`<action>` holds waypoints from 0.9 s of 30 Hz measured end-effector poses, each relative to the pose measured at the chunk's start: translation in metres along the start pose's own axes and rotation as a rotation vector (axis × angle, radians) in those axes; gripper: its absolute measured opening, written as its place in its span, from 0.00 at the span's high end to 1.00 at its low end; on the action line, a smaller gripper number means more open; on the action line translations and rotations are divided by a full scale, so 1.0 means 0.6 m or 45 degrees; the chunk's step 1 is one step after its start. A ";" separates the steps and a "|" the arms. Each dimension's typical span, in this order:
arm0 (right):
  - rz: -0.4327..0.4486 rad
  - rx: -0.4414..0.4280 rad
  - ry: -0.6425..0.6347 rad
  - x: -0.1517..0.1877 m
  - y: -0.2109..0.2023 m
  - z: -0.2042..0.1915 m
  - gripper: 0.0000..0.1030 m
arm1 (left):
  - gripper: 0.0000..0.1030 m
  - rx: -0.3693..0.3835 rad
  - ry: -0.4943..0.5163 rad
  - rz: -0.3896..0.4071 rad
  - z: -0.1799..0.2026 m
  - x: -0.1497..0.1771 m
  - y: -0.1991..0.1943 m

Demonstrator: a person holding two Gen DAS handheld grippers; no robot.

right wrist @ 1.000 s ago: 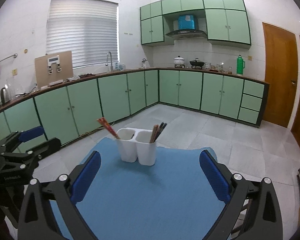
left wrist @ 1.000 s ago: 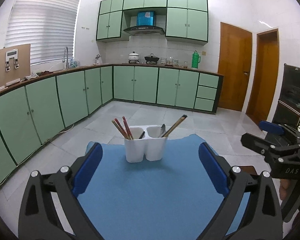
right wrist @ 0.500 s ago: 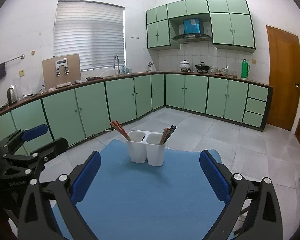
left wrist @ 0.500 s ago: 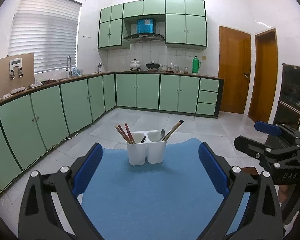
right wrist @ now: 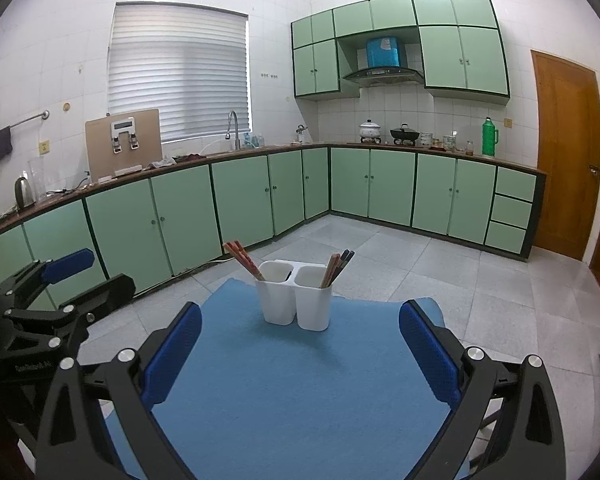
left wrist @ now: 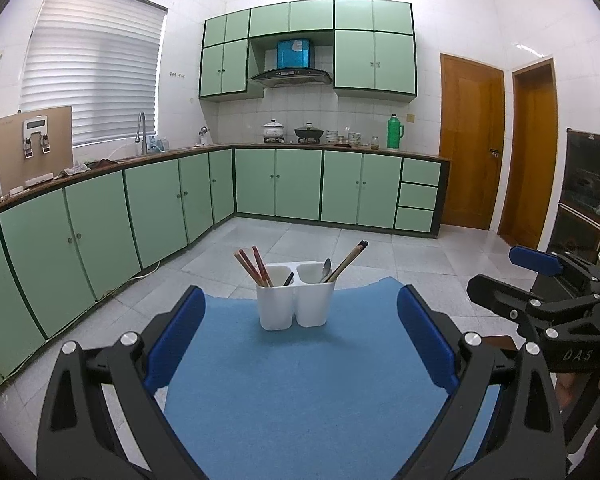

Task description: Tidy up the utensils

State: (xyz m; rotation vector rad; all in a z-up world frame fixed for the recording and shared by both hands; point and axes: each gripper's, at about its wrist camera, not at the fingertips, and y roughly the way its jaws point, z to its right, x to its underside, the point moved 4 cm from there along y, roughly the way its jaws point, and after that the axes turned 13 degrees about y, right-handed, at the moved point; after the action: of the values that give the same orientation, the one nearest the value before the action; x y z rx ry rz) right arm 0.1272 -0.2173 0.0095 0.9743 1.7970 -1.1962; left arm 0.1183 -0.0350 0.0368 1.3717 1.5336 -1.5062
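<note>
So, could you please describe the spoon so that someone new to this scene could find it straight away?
Start at the blue mat in front of the grippers; a white two-cup holder stands at its far end. In the left wrist view, look in the right-hand cup: the spoon is the short, shiny metal piece with a rounded end, beside the long brown chopsticks that lean right.

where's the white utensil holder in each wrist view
Left wrist view: the white utensil holder stands centre frame at the far end of the blue mat, between the open left gripper fingers.
Right wrist view: the holder is again centre frame on the mat's far end, ahead of the open right gripper.
Shared landmark: the green thermos on the back counter.
</note>
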 end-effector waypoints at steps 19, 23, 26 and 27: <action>-0.001 0.001 0.000 0.004 -0.003 -0.005 0.06 | 0.09 0.000 -0.002 0.003 0.000 0.000 -0.001; -0.001 0.002 0.000 0.004 -0.003 -0.005 0.06 | 0.09 0.000 -0.002 0.001 -0.001 0.000 0.000; 0.000 0.001 -0.001 0.004 -0.003 -0.006 0.06 | 0.09 0.000 -0.003 0.000 -0.001 -0.002 0.002; -0.001 0.003 0.000 0.004 -0.003 -0.007 0.06 | 0.09 -0.001 -0.002 0.000 -0.001 -0.002 0.002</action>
State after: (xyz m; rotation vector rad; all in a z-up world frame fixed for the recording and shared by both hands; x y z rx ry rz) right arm 0.1242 -0.2136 0.0092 0.9747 1.7963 -1.1989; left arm 0.1200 -0.0347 0.0376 1.3699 1.5332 -1.5065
